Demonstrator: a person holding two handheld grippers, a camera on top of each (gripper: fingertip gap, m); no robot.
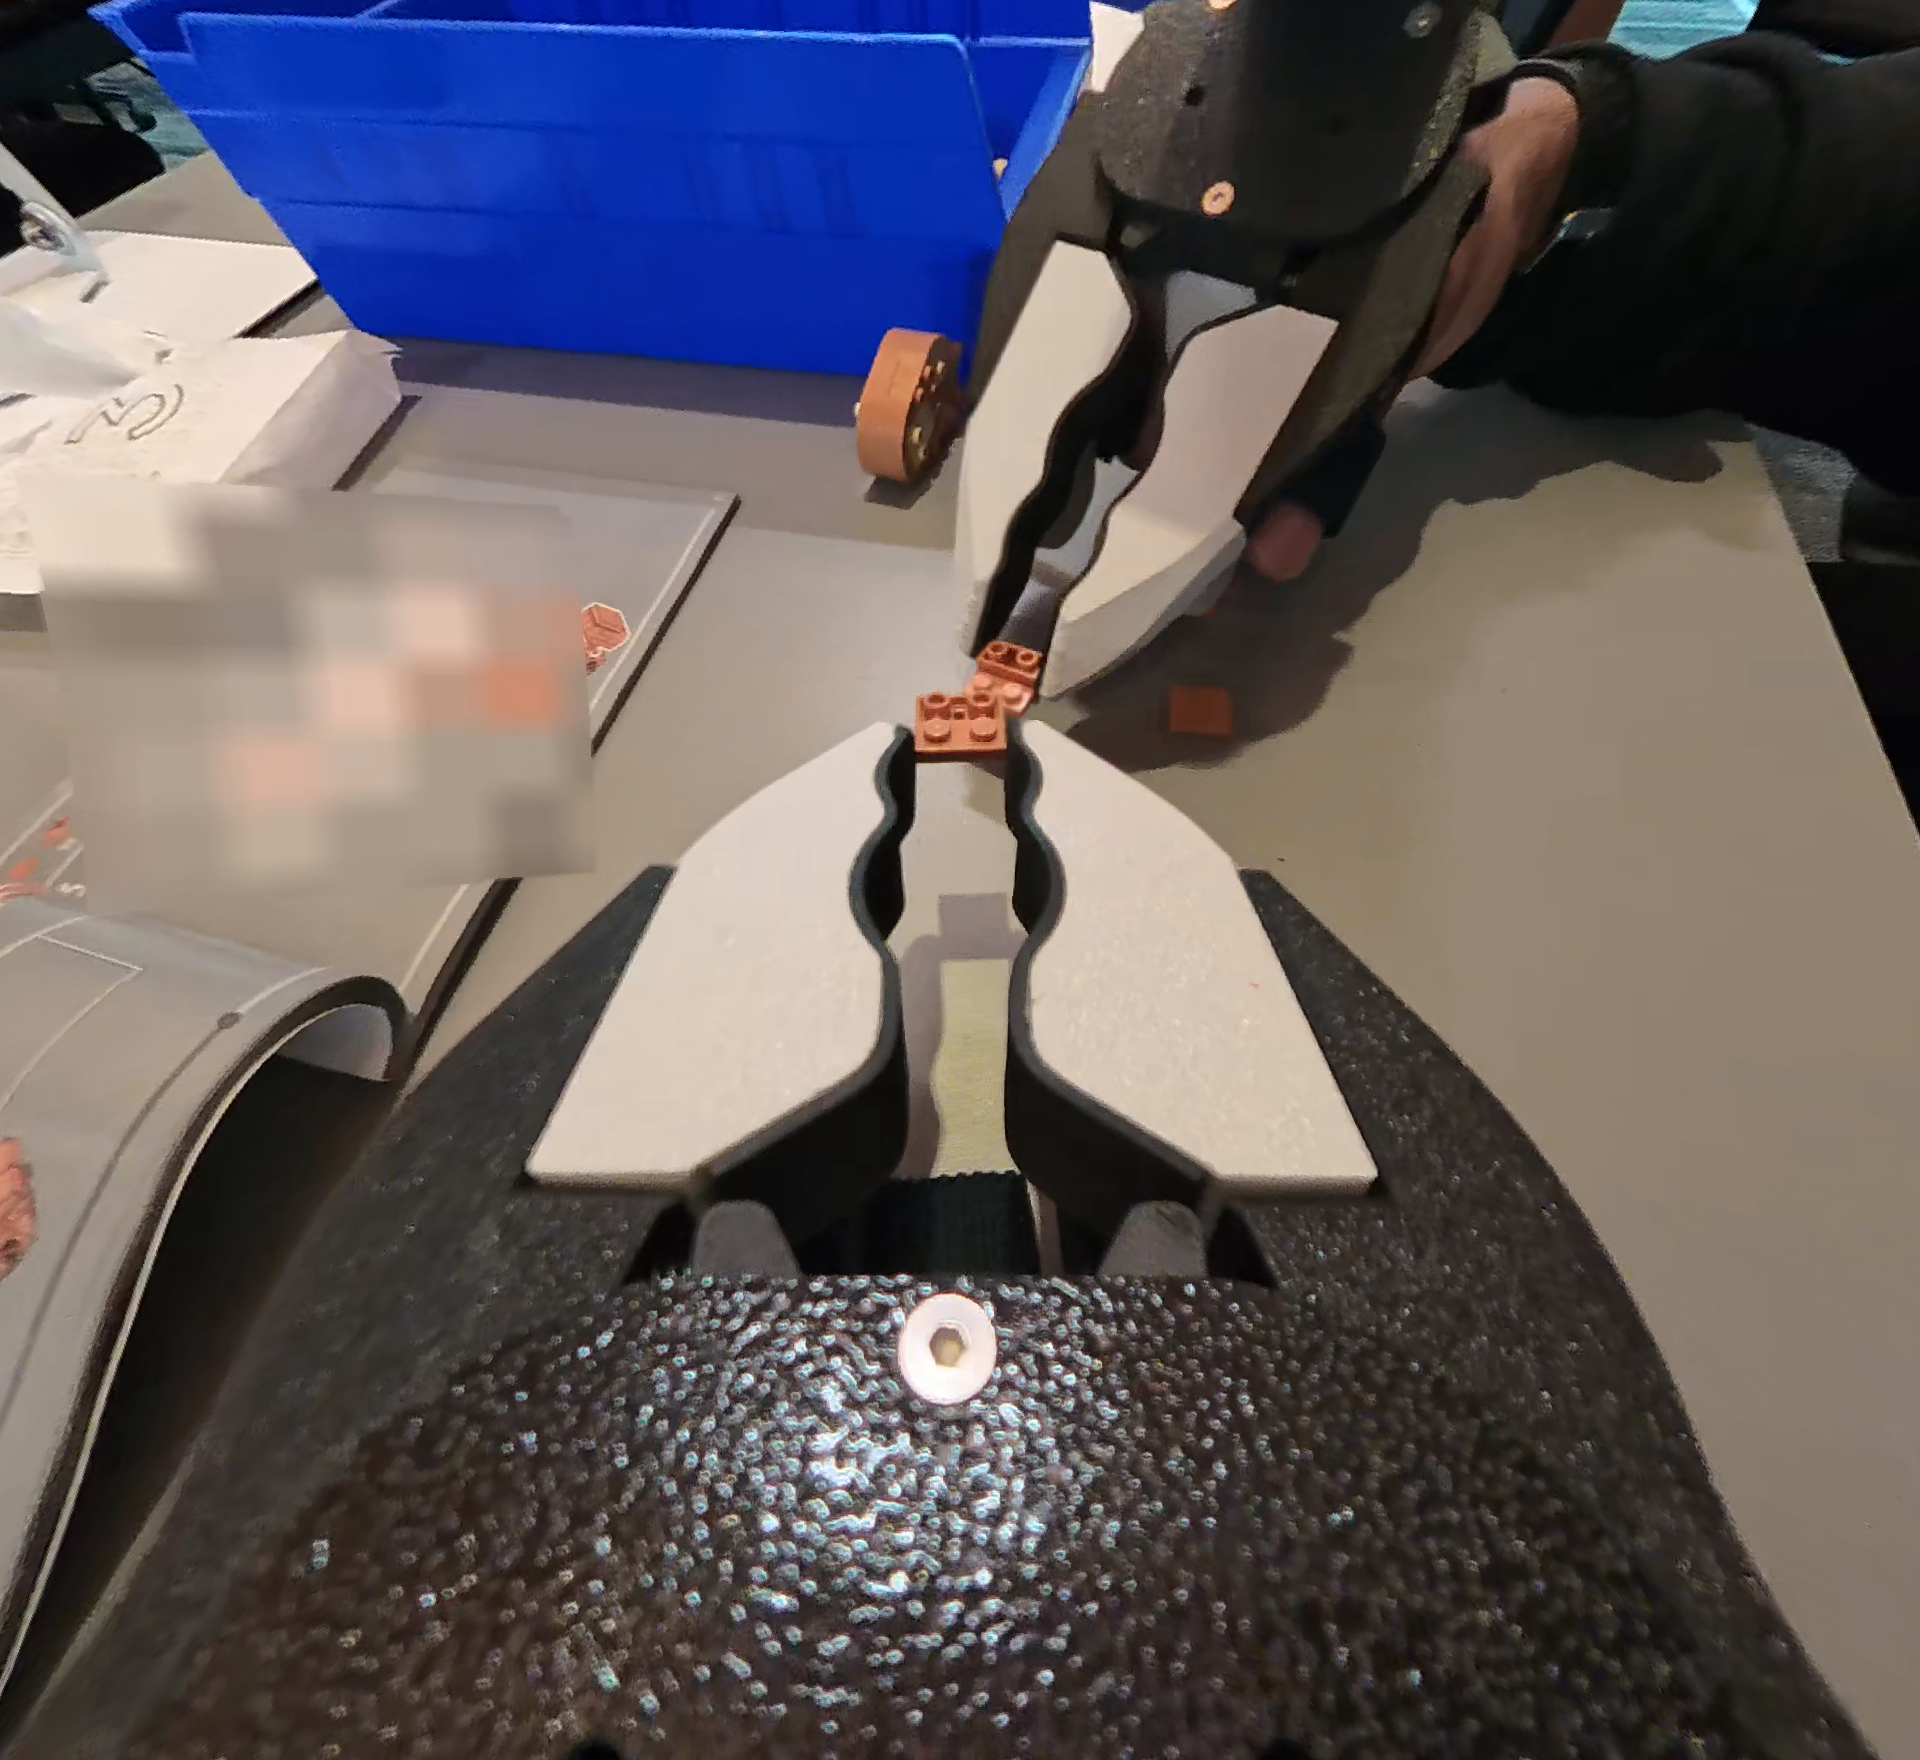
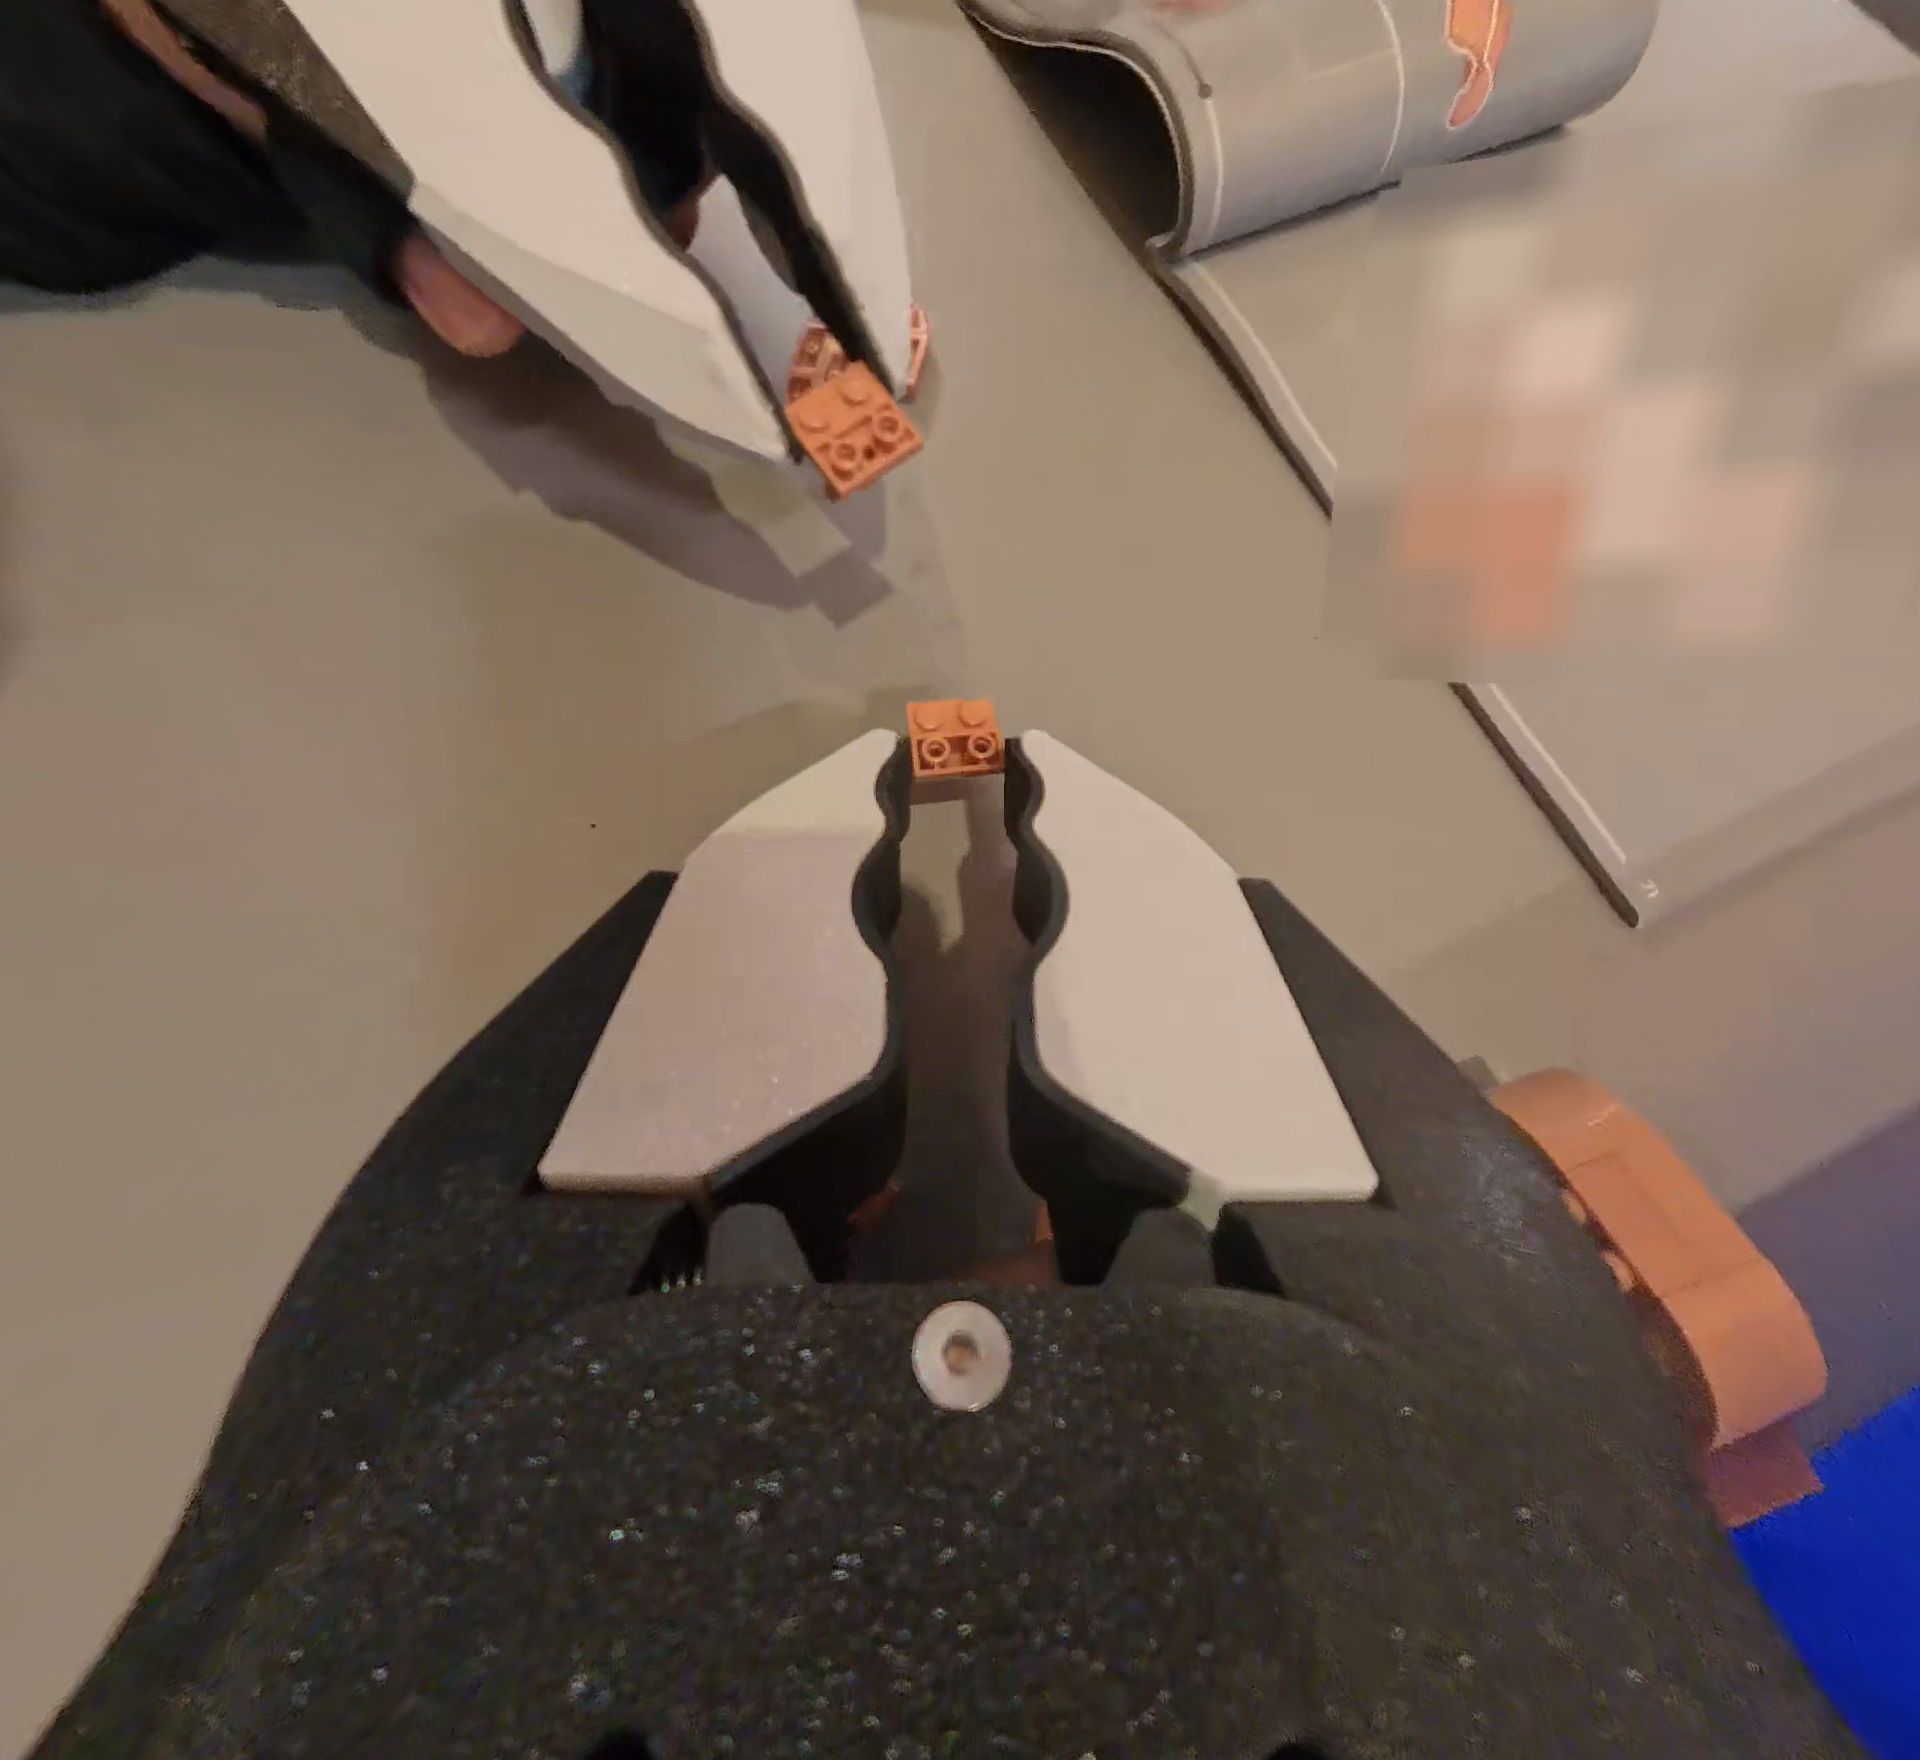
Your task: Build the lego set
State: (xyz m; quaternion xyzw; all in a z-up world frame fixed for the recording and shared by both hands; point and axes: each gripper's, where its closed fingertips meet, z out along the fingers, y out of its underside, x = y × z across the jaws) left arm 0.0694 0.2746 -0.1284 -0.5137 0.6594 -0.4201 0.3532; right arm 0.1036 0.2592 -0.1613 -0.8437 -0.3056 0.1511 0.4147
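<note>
Both sets of jaws are clamping small orange studded bricks at their tips. Your left gripper (image 1: 961,734) is gripping a flat orange brick (image 1: 962,725), studs facing up, with both pads pressing on its sides; the right wrist view is showing the same brick (image 2: 854,443) pinched at the very tips, above the grey table (image 2: 312,723). Your right gripper (image 2: 956,749) is gripping a smaller orange brick (image 2: 955,740), two studs on top and two round sockets on the face toward the camera, and both pads are pressing on it. In the left wrist view that small brick (image 1: 1013,661) is sitting at the tips of the right gripper, just beyond the left one's brick, with a paler studded piece (image 1: 997,694) between them; whether the three are touching, you cannot tell from these views. You are holding the two grippers tip to tip and near each other, low over the table. A loose orange tile (image 1: 1200,711) is lying flat on the table just right of the tips, in the right gripper's shadow. A brown wheel-like part (image 1: 909,406) is standing on edge against the blue bin (image 1: 623,152) farther back. A grey booklet (image 1: 665,557) is lying open on the left, its near page curling up. Your gloved hand (image 1: 1507,235) is wrapping the right gripper's handle.
</note>
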